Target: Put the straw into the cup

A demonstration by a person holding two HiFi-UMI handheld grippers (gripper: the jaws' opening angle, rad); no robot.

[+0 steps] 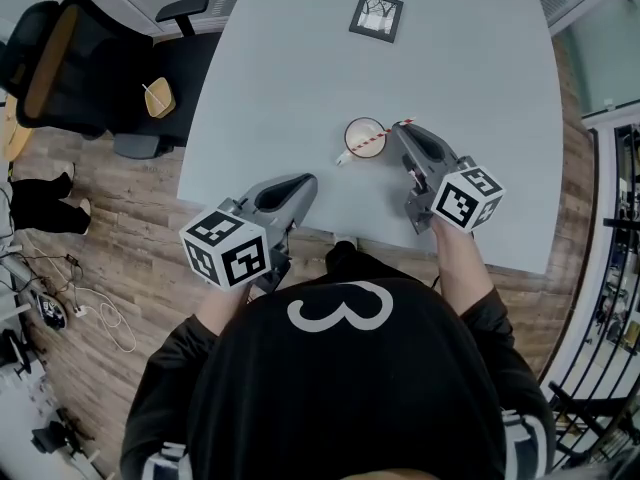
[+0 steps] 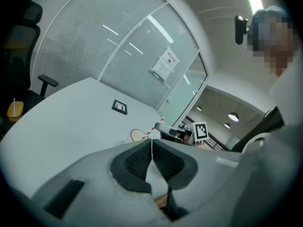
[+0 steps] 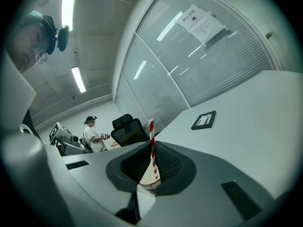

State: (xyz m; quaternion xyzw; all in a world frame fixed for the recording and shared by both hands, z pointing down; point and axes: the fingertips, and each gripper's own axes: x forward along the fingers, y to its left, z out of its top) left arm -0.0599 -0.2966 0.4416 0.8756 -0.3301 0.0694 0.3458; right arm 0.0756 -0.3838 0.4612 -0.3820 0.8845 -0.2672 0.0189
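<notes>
A white cup (image 1: 365,136) stands on the pale grey table (image 1: 300,78). A red-and-white striped straw (image 1: 372,143) slants across the cup's mouth. My right gripper (image 1: 402,128) is shut on the straw's upper end, just right of the cup. In the right gripper view the straw (image 3: 151,148) stands between the closed pads with the cup (image 3: 147,183) below. I cannot tell whether the straw's lower end is inside the cup. My left gripper (image 1: 303,185) hovers near the table's front edge, shut and empty. In its view the cup (image 2: 137,135) and straw (image 2: 155,126) lie ahead of it.
A small black-framed card (image 1: 376,16) lies at the table's far side. A black office chair (image 1: 80,58) with a yellow item (image 1: 158,98) on it stands left of the table. A person (image 3: 92,135) sits far off.
</notes>
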